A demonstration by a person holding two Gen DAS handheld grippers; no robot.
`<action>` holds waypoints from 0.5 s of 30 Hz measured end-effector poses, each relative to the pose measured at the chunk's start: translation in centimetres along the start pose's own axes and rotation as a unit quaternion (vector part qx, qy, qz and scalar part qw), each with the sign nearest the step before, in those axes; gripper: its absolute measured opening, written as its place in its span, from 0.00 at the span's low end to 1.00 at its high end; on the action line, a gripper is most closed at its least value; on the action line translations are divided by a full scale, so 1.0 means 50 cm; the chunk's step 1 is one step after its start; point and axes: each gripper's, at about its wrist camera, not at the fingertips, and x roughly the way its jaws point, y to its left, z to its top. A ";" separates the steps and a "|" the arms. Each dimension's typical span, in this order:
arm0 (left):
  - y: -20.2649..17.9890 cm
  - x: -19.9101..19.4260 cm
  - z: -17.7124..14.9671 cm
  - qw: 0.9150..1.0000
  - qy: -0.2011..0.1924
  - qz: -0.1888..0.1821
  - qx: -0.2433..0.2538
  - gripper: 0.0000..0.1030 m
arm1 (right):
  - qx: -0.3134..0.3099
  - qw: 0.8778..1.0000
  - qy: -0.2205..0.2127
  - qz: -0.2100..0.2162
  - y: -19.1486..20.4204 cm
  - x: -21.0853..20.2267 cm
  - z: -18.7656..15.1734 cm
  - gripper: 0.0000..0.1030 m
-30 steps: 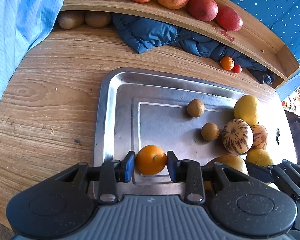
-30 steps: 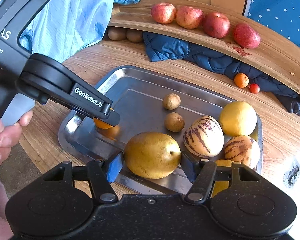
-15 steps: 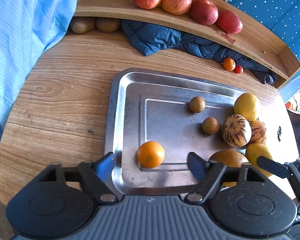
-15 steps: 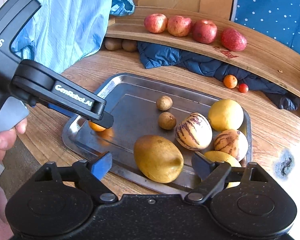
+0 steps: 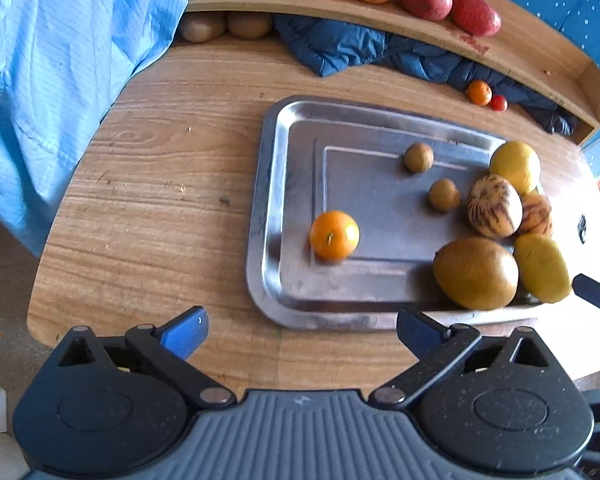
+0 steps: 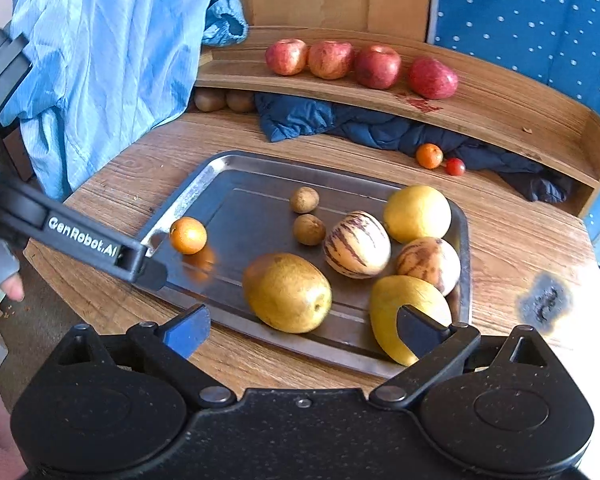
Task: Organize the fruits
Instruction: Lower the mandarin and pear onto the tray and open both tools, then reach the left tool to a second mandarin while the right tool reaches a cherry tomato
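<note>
Left wrist view: my left gripper (image 5: 302, 328) hangs spread and empty over the table edge, short of the steel tray (image 5: 268, 200). One small round orange (image 5: 334, 235) sits alone near the tray's left rim, apart from seven other fruits.

Right wrist view: my right gripper (image 6: 302, 326) gapes wide, empty, just short of the brown pear (image 6: 287, 292). Four red apples (image 6: 360, 66) line the wooden shelf (image 6: 500, 100), apparently sorted by kind.
</note>
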 end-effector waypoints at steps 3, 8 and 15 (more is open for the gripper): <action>-0.009 -0.004 0.000 1.000 0.001 0.005 0.007 0.99 | 0.011 1.000 0.001 -0.008 -0.013 -0.007 -0.004 0.99; -0.037 -0.015 0.009 0.999 -0.005 0.008 0.034 0.99 | 0.042 0.999 0.005 -0.017 -0.043 -0.012 -0.006 0.99; -0.074 -0.009 0.052 0.998 -0.019 0.011 0.062 0.99 | 0.061 0.997 -0.008 -0.035 -0.083 -0.003 0.008 0.99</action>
